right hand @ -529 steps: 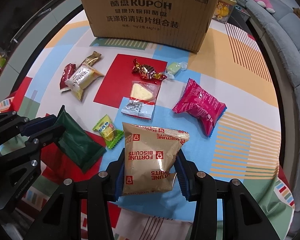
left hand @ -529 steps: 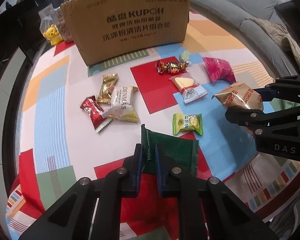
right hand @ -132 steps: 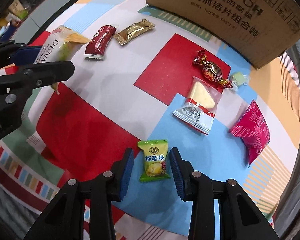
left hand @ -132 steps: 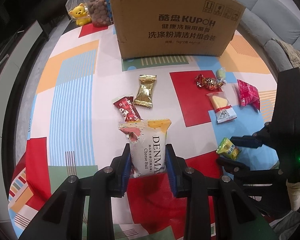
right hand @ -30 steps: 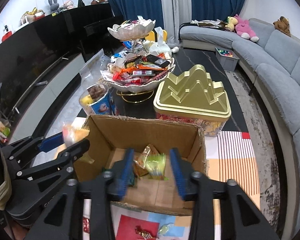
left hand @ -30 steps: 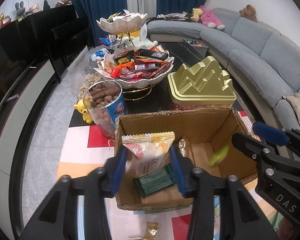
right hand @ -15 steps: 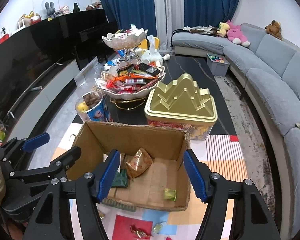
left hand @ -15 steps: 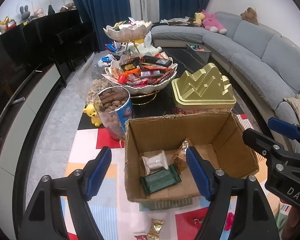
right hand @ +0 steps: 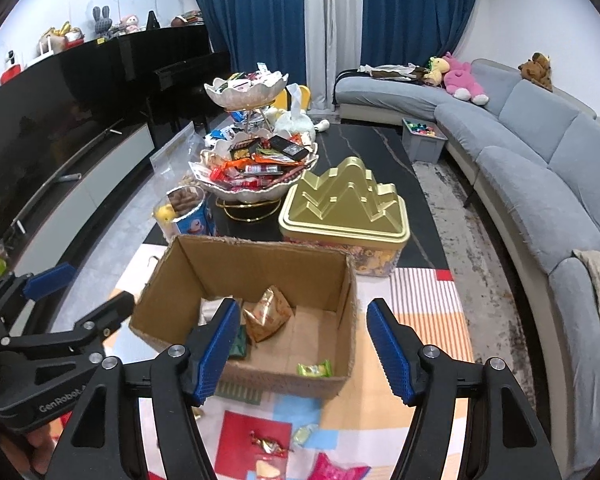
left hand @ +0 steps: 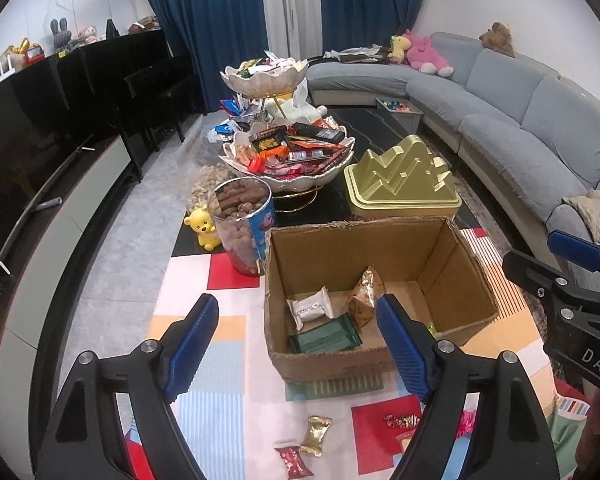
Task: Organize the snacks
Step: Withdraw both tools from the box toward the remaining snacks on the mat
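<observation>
Room: lounge, patterned cloth (left hand: 204, 364) on the table.
Box (left hand: 374, 356): on the cloth, holds four snacks so far.
Left: several sweets (left hand: 315, 435) lie loose below it.
My left gripper (left hand: 300, 344): wide, empty.
My right gripper (right hand: 300, 346): wide, empty.

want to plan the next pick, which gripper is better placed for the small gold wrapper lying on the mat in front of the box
Left, probably. The gold wrapper lies just below the open left gripper, near the red packet. The right gripper, also open and empty, faces the red candy side.
</observation>
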